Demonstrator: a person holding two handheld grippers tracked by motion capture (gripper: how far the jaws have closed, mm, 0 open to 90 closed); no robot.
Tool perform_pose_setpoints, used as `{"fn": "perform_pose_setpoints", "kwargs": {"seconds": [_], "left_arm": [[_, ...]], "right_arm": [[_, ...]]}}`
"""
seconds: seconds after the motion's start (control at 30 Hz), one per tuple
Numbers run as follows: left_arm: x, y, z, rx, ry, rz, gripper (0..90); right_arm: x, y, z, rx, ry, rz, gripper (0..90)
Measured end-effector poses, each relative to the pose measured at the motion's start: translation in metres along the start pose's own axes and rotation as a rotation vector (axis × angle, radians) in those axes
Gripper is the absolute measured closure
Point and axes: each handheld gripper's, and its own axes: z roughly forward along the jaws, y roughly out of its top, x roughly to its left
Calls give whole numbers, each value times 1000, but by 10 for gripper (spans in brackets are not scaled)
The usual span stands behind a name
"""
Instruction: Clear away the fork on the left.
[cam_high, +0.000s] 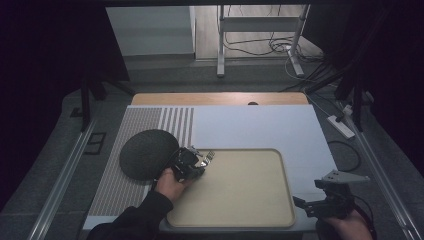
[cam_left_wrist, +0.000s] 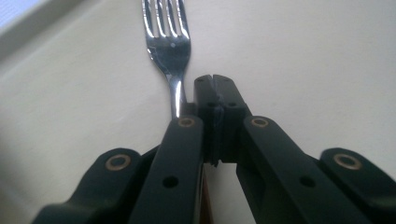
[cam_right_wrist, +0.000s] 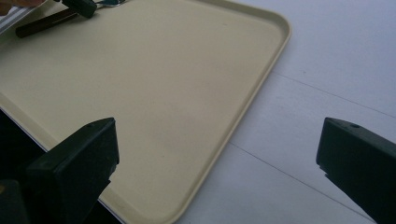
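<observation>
A metal fork (cam_left_wrist: 169, 42) with a brown handle (cam_right_wrist: 42, 24) lies on the beige tray (cam_high: 240, 200) near its far left corner, tines (cam_high: 207, 156) pointing away. My left gripper (cam_left_wrist: 215, 80) rests low over the fork with its pads pressed together; the fork's neck runs along the left side of the tips and under the jaw links, not between the pads. In the high view the left gripper (cam_high: 196, 162) sits at the tray's left rim. My right gripper (cam_right_wrist: 219, 154) stands wide open with nothing between its jaws, at the tray's near right corner (cam_high: 306, 202).
A dark round domed object (cam_high: 147, 152) lies just left of the left gripper on a striped mat (cam_high: 125, 185). A white board (cam_high: 260, 125) lies under the tray. A power strip (cam_high: 341, 126) and cables lie to the right of the table.
</observation>
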Motion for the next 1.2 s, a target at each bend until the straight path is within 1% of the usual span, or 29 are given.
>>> {"fn": "perform_pose_setpoints", "kwargs": {"seconds": [0.03, 0.07, 0.1, 0.17, 0.27, 0.3, 0.33, 0.4, 0.43, 0.6, 0.7, 0.8, 0.83, 0.9, 0.97, 1.0, 1.1, 1.2], "left_arm": [[4, -1, -2, 4, 14, -13, 890], [4, -1, -2, 4, 14, -13, 890], [9, -2, -3, 6, 16, -32, 890], [13, -4, -5, 8, 23, -49, 890], [16, -5, -6, 12, 34, -58, 890], [18, -5, -7, 14, 38, -63, 890], [22, -7, -9, 17, 41, -78, 890], [24, -7, -9, 19, 43, -82, 890], [27, -9, -11, 23, 47, -94, 890], [34, -12, -14, 30, 47, -116, 889], [37, -13, -16, 39, 39, -119, 889], [37, -13, -16, 38, 35, -114, 887], [37, -13, -16, 38, 35, -114, 874], [37, -13, -17, 23, 30, -99, 839], [37, -13, -17, 18, 30, -97, 832], [36, -13, -19, 6, 28, -92, 810], [36, -13, -20, -5, 36, -84, 772], [37, -13, -21, -18, 33, -80, 737]], "right_arm": [[0, 0, 0, -1, 1, 0, 0], [0, 0, 0, -1, 1, 0, 0], [0, 0, 0, 0, 0, 0, 0], [0, 0, 0, 0, 1, 0, 0], [0, 0, 0, 0, 1, -1, 0], [0, 0, 0, 0, 1, -1, 0], [0, 0, 0, 0, 1, -1, 0], [0, 0, 0, -1, 2, -1, 0], [0, 0, 0, -1, 2, -1, 0], [0, 0, 0, -1, 2, -2, 0], [0, 0, 0, -1, 2, -2, 0], [0, 0, 0, -2, 3, -2, 0], [0, 0, 0, -2, 3, -2, 0], [0, 0, 0, -1, 3, -3, 0], [0, 0, 0, -3, 4, -2, 0], [0, 0, 0, -3, 4, -2, 0], [0, 0, 0, -3, 4, -2, 0], [0, 0, 0, -3, 4, -3, 0]]}}
